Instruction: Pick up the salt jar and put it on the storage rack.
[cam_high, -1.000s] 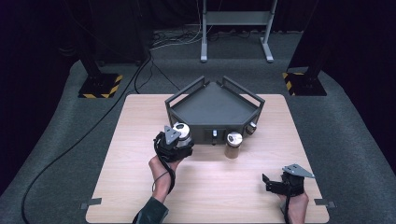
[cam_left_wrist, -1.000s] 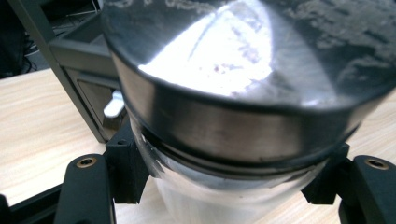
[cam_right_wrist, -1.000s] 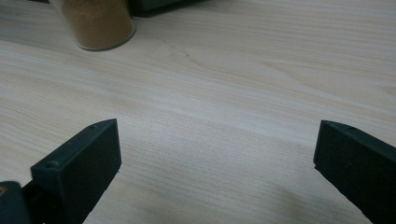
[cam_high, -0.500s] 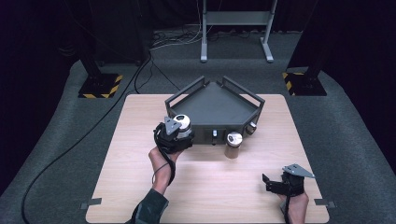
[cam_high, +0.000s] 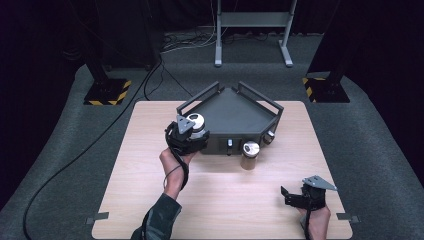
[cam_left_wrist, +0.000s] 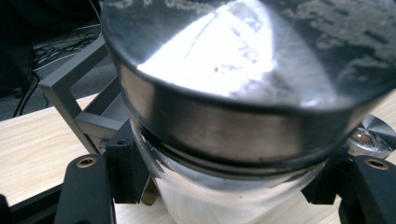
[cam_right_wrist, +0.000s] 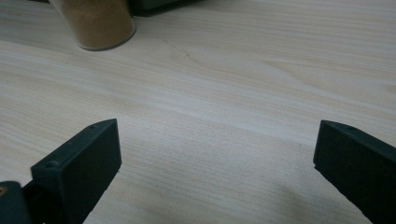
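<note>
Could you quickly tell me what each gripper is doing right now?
Left gripper: closed on a metal-lidded glass jar.
Right gripper: open, holding nothing.

Three cameras cover one wooden table: one fixed overhead, one riding on each handheld gripper.

The high view looks forward and down from the person's side, far enough back to take in the whole table (cam_high: 150, 200), the dark three-cornered rack (cam_high: 232, 112) and the floor beyond. The left gripper view sits very close behind a metal-lidded jar (cam_left_wrist: 233, 93), facing the rack's grey rail (cam_left_wrist: 70, 88), a corner the high view shares. The right gripper view looks low across bare tabletop (cam_right_wrist: 224, 102) towards a jar of brown powder (cam_right_wrist: 95, 21), which the high view also shows (cam_high: 249, 156) before the rack.
</note>
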